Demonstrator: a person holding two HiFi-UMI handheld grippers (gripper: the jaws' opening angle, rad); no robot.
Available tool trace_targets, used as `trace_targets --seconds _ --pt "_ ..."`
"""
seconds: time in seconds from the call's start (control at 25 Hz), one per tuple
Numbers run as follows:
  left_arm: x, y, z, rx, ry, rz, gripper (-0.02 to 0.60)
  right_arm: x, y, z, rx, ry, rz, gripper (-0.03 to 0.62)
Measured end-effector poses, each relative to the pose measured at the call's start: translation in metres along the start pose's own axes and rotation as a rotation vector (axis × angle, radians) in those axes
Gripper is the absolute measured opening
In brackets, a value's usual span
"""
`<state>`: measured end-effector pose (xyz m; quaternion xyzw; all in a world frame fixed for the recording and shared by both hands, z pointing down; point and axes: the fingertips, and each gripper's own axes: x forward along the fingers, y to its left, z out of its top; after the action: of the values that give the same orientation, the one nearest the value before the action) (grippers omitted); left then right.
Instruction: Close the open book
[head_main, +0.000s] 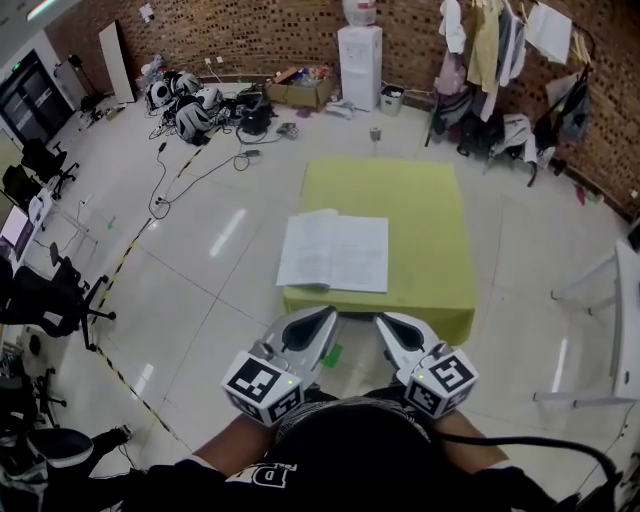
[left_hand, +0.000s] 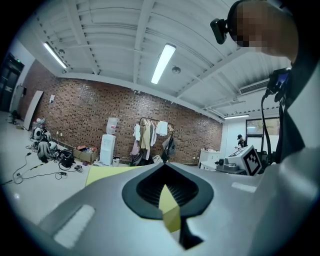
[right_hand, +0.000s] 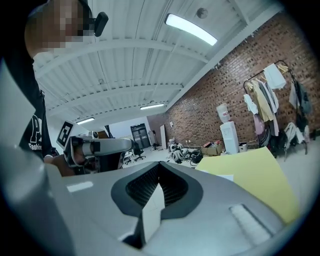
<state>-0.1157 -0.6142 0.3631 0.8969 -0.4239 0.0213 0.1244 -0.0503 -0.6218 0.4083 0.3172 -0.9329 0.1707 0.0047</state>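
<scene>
An open book (head_main: 333, 251) lies flat with its white pages up on the near left part of a yellow-green table (head_main: 425, 215). My left gripper (head_main: 322, 320) and right gripper (head_main: 388, 325) hover side by side just short of the table's front edge, below the book. Both point toward the table with jaws shut and nothing between them. In the left gripper view the shut left gripper (left_hand: 166, 166) fills the lower frame, with the table (left_hand: 107, 174) beyond. In the right gripper view the shut right gripper (right_hand: 159, 167) faces the table (right_hand: 260, 175), where a corner of the book (right_hand: 221, 177) shows.
A water dispenser (head_main: 360, 62) and a cardboard box (head_main: 300, 90) stand by the brick wall. Clothes hang on a rack (head_main: 500, 50). Helmets and cables (head_main: 190, 110) lie on the floor at far left, office chairs (head_main: 50, 300) at left, a white frame (head_main: 610, 330) at right.
</scene>
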Motion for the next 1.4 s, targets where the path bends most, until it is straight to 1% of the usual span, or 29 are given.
trace_targets --seconds 0.16,0.28,0.4,0.52,0.68,0.88,1.08,1.28,1.4 --pt "0.007 0.004 -0.001 0.006 0.015 0.023 0.008 0.002 -0.012 -0.003 0.039 0.003 0.005 0.006" --pt "0.006 0.02 -0.002 -0.014 0.015 0.061 0.008 0.009 -0.02 -0.006 0.034 0.015 0.015 0.008" --pt "0.004 0.044 -0.006 -0.04 0.011 0.1 0.008 0.023 -0.026 -0.008 0.035 0.026 0.021 0.006" --pt "0.002 0.07 -0.012 -0.05 0.025 0.13 0.008 0.038 -0.029 -0.01 0.036 0.036 0.025 0.006" --pt "0.008 0.109 -0.013 -0.054 0.053 0.145 0.008 0.066 -0.038 -0.004 0.041 0.042 0.001 0.006" --pt "0.013 0.159 -0.012 -0.074 0.064 0.161 0.008 0.101 -0.047 -0.01 0.037 0.082 -0.023 0.008" --pt "0.016 0.203 -0.013 -0.087 0.084 0.146 0.008 0.139 -0.052 -0.008 0.022 0.1 -0.058 0.006" --pt "0.022 0.241 -0.017 -0.106 0.096 0.096 0.008 0.176 -0.051 -0.015 -0.013 0.138 -0.074 0.008" --pt "0.024 0.262 -0.023 -0.133 0.105 0.065 0.008 0.197 -0.051 -0.023 -0.016 0.172 -0.094 0.008"
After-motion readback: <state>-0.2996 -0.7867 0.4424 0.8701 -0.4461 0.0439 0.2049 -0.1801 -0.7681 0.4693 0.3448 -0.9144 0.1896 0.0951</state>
